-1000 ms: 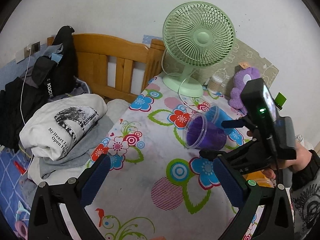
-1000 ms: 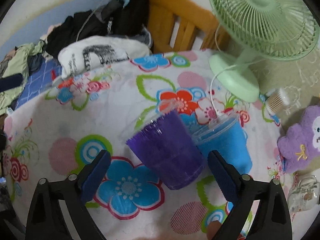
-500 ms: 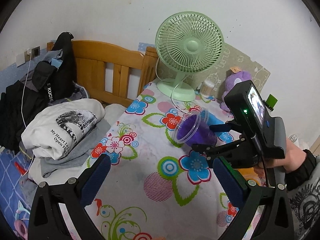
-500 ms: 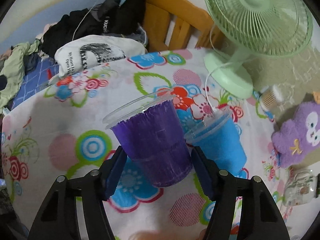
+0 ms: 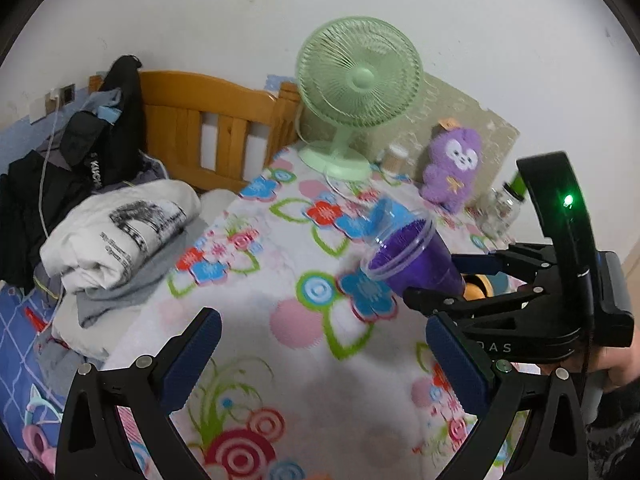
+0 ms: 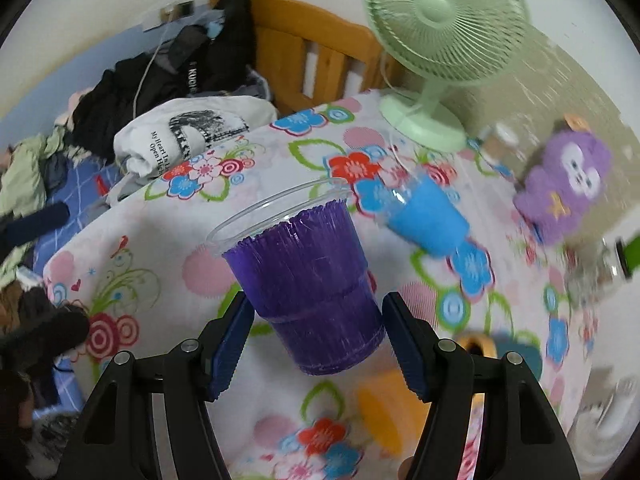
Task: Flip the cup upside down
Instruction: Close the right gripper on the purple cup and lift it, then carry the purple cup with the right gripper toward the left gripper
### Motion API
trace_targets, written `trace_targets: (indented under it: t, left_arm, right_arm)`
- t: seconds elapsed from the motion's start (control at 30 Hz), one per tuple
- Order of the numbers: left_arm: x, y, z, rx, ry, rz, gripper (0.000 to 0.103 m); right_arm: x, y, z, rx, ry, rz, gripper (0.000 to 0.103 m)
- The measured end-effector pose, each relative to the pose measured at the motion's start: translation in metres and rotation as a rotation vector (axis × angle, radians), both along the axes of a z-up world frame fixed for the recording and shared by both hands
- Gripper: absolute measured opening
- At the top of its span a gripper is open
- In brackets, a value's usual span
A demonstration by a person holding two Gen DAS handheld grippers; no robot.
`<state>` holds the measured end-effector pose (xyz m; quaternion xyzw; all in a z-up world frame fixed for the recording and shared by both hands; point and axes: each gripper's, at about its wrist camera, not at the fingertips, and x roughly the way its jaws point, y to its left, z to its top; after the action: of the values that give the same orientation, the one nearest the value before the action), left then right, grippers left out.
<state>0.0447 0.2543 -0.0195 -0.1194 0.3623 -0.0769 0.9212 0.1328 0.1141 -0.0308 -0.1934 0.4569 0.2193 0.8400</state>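
A clear plastic cup with a purple liner (image 6: 308, 280) is held in the air above the floral tablecloth. My right gripper (image 6: 320, 344) is shut on its lower body, mouth tilted up and to the left. In the left wrist view the purple cup (image 5: 408, 256) points its mouth at the camera, with the right gripper (image 5: 452, 280) behind it. A second cup with a blue liner (image 6: 428, 220) stands on the table beyond. My left gripper (image 5: 320, 360) is open and empty, low over the near part of the table.
A green desk fan (image 5: 356, 92) stands at the table's back, with a purple plush toy (image 5: 452, 168) and a glass jar (image 5: 500, 208) to its right. An orange object (image 6: 384, 412) lies under the held cup. A bed with folded clothes (image 5: 120, 224) lies left.
The right gripper has lifted the purple cup off the table and away from the blue cup. Both views have pulled back and upward.
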Motion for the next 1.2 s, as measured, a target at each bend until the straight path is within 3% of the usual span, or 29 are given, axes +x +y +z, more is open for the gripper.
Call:
trace_targets:
  t: [0.5, 1.03, 1.2]
  left_arm:
    - [-0.055, -0.035, -0.038, 0.018, 0.085, -0.060, 0.103]
    - [-0.067, -0.057, -0.065, 0.103, 0.189, -0.102, 0.103]
    - [-0.066, -0.056, -0.066, 0.085, 0.202, -0.096, 0.103]
  right_arm:
    - [-0.086, -0.039, -0.019, 0.125, 0.064, -0.288, 0.069]
    - [-0.097, -0.037, -0.058, 0.217, 0.175, -0.373, 0.069]
    - [-0.100, -0.036, -0.053, 0.253, 0.185, -0.352, 0.069]
